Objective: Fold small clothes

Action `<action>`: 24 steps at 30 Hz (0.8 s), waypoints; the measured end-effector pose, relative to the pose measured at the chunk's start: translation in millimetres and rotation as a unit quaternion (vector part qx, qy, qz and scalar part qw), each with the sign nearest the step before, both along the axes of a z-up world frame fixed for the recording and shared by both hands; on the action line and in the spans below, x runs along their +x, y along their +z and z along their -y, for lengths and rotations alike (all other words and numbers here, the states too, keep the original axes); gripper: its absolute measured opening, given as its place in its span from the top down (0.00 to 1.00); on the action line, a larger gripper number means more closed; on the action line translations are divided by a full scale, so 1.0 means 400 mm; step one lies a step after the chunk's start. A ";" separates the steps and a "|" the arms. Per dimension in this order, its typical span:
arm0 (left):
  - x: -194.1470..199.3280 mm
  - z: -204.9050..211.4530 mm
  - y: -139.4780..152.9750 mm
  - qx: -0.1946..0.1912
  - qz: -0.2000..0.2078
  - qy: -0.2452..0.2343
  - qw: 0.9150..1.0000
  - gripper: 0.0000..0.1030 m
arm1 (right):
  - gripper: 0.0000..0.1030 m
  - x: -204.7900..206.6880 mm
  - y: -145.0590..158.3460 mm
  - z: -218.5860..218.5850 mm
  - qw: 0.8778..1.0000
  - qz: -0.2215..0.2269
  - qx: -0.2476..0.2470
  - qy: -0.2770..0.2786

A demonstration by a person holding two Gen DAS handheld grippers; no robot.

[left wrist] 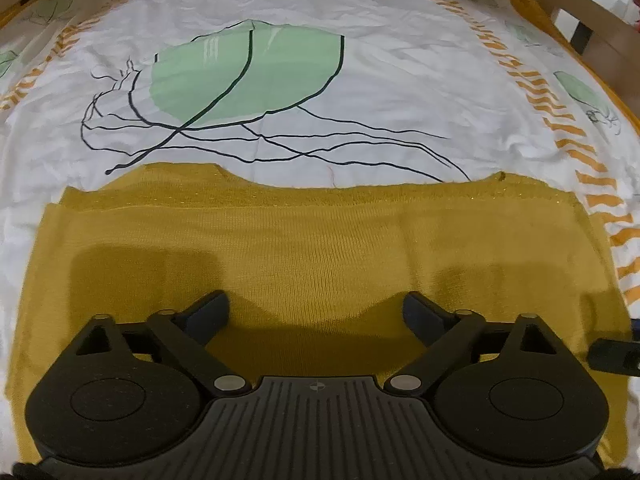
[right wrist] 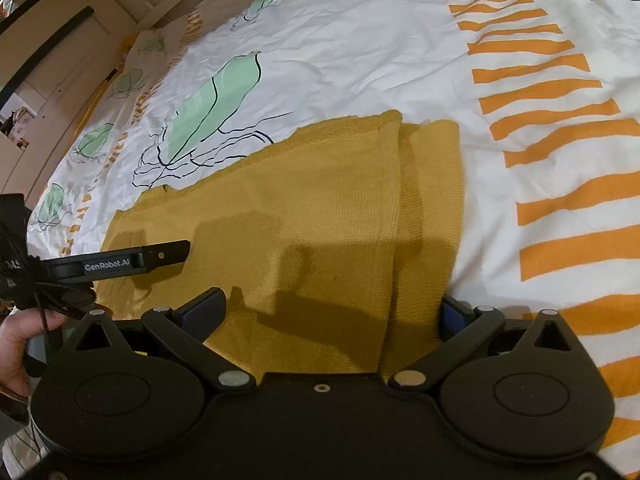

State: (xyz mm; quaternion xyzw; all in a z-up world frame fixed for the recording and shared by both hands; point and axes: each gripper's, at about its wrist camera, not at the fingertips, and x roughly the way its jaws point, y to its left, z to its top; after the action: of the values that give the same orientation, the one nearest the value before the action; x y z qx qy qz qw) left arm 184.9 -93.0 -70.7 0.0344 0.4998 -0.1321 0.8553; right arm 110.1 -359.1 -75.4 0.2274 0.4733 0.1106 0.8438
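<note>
Left wrist view: yellow sweater (left wrist: 320, 248) is laid flat on bedsheet (left wrist: 360, 40).
Done: sides are folded inward.
Left: crosswise fold, judged.
Left gripper (left wrist: 316, 312): spread wide, nothing held.
Right gripper (right wrist: 332, 312): spread wide, sweater lying between, not pinched.

I count one mustard-yellow knitted garment (left wrist: 320, 248) lying under my fingers, and one white bedsheet (left wrist: 360, 32) beneath it. Two grippers are mine: the left gripper (left wrist: 316, 312) and the right gripper (right wrist: 332, 312), each with two fingers. On the sheet I see one large green leaf print (left wrist: 248, 72) far ahead, with several smaller ones towards the edges, and two bands of orange stripes (left wrist: 540, 96), left and right.
</note>
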 end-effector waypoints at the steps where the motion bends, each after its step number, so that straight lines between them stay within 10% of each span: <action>1: -0.005 -0.001 0.008 0.000 -0.005 -0.001 1.000 0.15 | 0.00 0.000 0.000 0.001 1.000 0.000 0.002 0.000; 24: -0.159 -0.018 -0.005 -0.004 0.000 -0.046 0.999 0.12 | 0.00 -0.006 -0.031 0.094 0.987 -0.028 0.155 -0.043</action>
State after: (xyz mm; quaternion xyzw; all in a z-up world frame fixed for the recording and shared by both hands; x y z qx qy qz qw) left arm 121.4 -85.9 -72.6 0.0543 0.4974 -0.1733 0.8483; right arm 107.9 -396.8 -87.9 0.3784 0.4640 0.1394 0.7887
